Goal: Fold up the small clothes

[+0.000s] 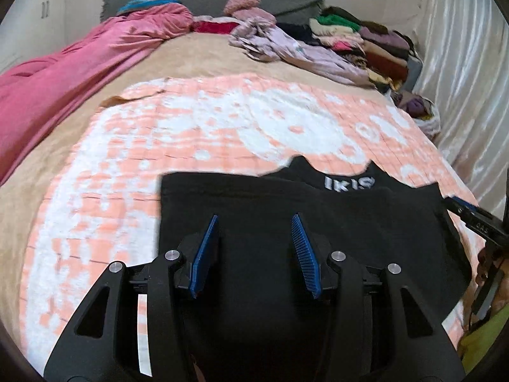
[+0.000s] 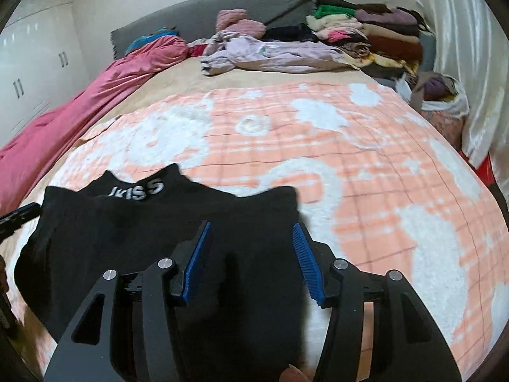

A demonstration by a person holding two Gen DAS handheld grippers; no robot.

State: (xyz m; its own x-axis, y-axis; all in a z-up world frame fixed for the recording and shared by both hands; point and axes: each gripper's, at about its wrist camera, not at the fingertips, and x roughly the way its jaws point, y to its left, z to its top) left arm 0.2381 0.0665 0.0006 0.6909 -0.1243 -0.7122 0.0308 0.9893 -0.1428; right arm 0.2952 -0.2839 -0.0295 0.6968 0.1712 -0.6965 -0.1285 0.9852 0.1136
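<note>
So the thing being folded is a small black knit garment with white lettering near its far edge [image 1: 318, 222]. It's lying mostly flat on the near part of the bed, on top of an orange-and-white patterned quilted blanket [image 1: 191, 133]. Its far edge has a couple of little peaks sticking up and the near part runs out of view under the tools, so I can't tell how many folds it has in it already.

Left tongs [image 1: 254, 245] hang above the middle of the black cloth with the blue ribbed pads spread apart and nothing between them. Right tongs [image 2: 251, 254] are the same deal: spread, empty, sitting over the garment's right side with the right pad about over its edge. In the left view you can see the other tool poking in at the garment's right edge.

My read: this is between grips. The piece is laid out and no corner is pinched, so the next move probably calls for each pair of tongs to drop to an edge or corner, close on a single layer, and carry it across.

Further out there's a tan bedsheet [image 2: 254, 76], a pink satin duvet [image 1: 63, 73] along the left, a crumpled lilac garment [image 2: 270, 54] at the far side, and a stack of folded clothes [image 2: 375, 31] far right by the grey headboard [image 2: 222, 3].
</note>
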